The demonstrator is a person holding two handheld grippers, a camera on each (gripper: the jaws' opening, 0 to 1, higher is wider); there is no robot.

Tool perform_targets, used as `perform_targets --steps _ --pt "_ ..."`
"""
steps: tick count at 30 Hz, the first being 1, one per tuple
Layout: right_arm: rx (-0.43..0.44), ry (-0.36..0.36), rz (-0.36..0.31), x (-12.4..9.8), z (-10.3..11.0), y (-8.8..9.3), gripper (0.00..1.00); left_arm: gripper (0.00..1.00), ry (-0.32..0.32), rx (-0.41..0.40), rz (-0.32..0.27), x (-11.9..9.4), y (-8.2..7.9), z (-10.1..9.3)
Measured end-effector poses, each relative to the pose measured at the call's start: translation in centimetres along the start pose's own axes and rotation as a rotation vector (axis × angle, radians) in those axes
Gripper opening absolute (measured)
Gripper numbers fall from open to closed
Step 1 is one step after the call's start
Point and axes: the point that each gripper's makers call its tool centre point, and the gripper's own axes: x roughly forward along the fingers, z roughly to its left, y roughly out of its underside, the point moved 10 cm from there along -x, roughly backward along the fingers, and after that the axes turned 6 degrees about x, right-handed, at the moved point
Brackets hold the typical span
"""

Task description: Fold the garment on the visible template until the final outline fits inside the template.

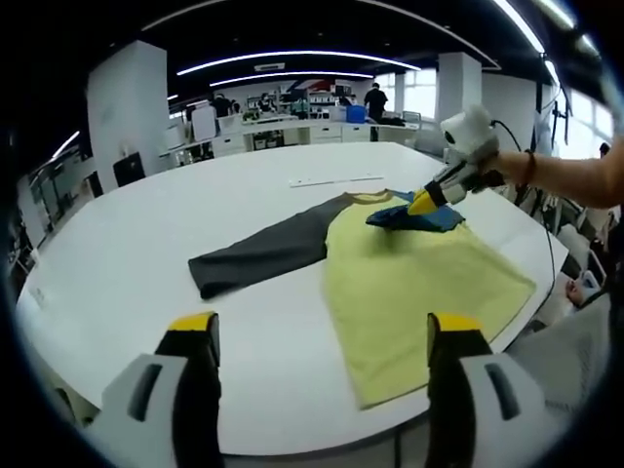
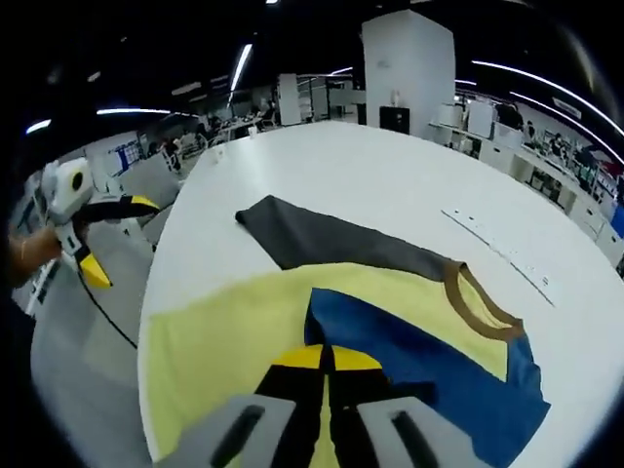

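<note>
Lying flat: the garment [image 1: 409, 283] was spread on the white table [image 1: 146, 244], a yellow shirt with one dark grey sleeve and one blue sleeve.
Garment position: in the left gripper view it sat right of the table's middle, its hem close to the near table edge.
Long axis: body ran from the brown-trimmed collar [image 1: 370, 198] at the far end to the hem at the near end; in that view the collar pointed away from the camera.
Grey sleeve [image 1: 263, 252]: stretched straight out to the left of the body in the left gripper view, cuff end pointing toward the open table.
Blue sleeve [image 1: 414, 219]: folded inward over the yellow chest, just below the collar.
Right gripper view: the same garment [image 2: 244, 341] lay with the collar [image 2: 483, 302] to the right, the grey sleeve [image 2: 322, 239] reaching away from the camera, the blue sleeve [image 2: 429, 361] spread across the body.
Right gripper [image 2: 327, 356]: jaws pressed together, yellow tips meeting where blue cloth met yellow; whether fabric was pinched between them could not be told. In the left gripper view it [image 1: 424, 203] touched the blue sleeve.
Left gripper [image 1: 322, 327]: jaws wide apart, nothing between them, held above the near table edge.
Template: a faint line of marks [image 1: 336, 180] lay on the table beyond the collar.
</note>
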Motion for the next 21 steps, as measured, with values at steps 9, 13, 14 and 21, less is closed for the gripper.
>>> perform_targets --steps 9,13,14,21 --pt "0.241 0.09 -0.055 1.7 1.1 -1.3 0.0 0.85 0.01 0.001 0.005 0.2 0.1 -0.2" --pt "0.283 0.115 -0.076 2.8 2.2 -2.0 0.0 0.85 0.012 0.0 0.007 0.3 0.2 -0.2" --pt "0.288 0.124 -0.078 3.0 2.4 -2.1 0.0 0.85 0.012 0.0 0.007 0.3 0.2 -0.2" --pt "0.358 0.162 -0.049 5.2 3.3 -1.4 0.0 0.85 0.015 -0.004 0.006 0.3 0.3 -0.3"
